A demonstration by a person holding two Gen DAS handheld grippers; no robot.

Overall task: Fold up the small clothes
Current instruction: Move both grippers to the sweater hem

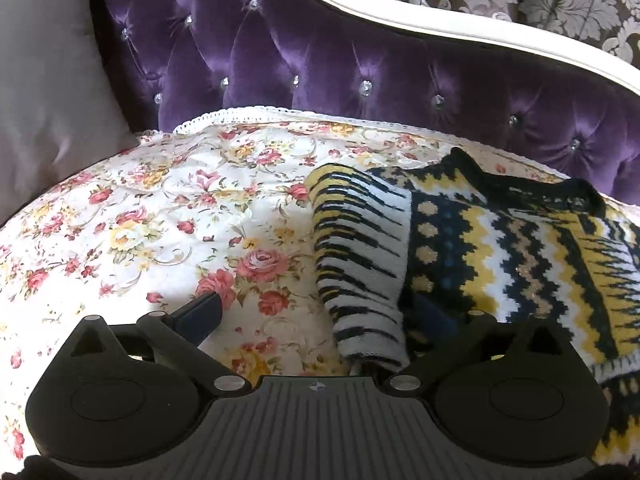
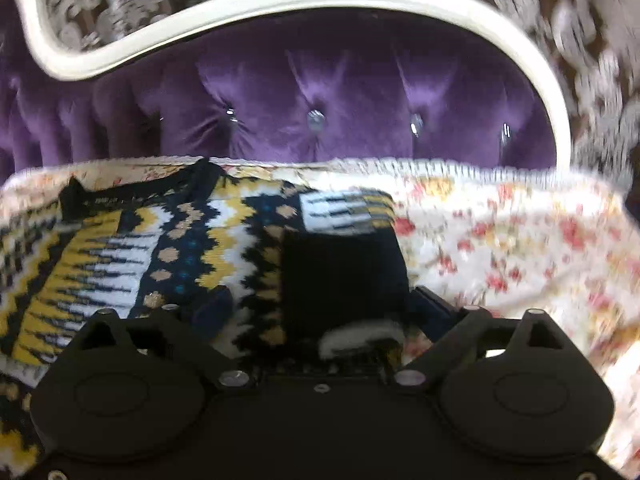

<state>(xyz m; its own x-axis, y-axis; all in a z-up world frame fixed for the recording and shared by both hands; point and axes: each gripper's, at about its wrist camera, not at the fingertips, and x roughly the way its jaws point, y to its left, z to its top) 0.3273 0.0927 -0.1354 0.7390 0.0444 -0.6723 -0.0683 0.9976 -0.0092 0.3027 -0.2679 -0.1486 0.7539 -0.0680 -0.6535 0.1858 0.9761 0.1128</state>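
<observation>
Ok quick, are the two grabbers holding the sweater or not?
Left gripper: open, holding nothing; the sweater sleeve lies loose between its fingers.
Right gripper: open, holding nothing; a folded sleeve lies between its fingers.

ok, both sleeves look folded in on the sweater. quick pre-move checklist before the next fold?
1. Left gripper released: ok, fingers spread wide, the striped sleeve lies loose between them.
2. Right gripper released: ok, fingers apart, the dark cuff sits between them unpinched.
3. Both sleeves folded onto the sweater body: ok, each lies over the patterned front.
4. Neckline toward the purple backrest: ok.
5. Sweater flat on the floral cover: cannot tell, the lower part is hidden behind the grippers.
6. Right view sharp enough to aim by: not ok, blurred.
</observation>
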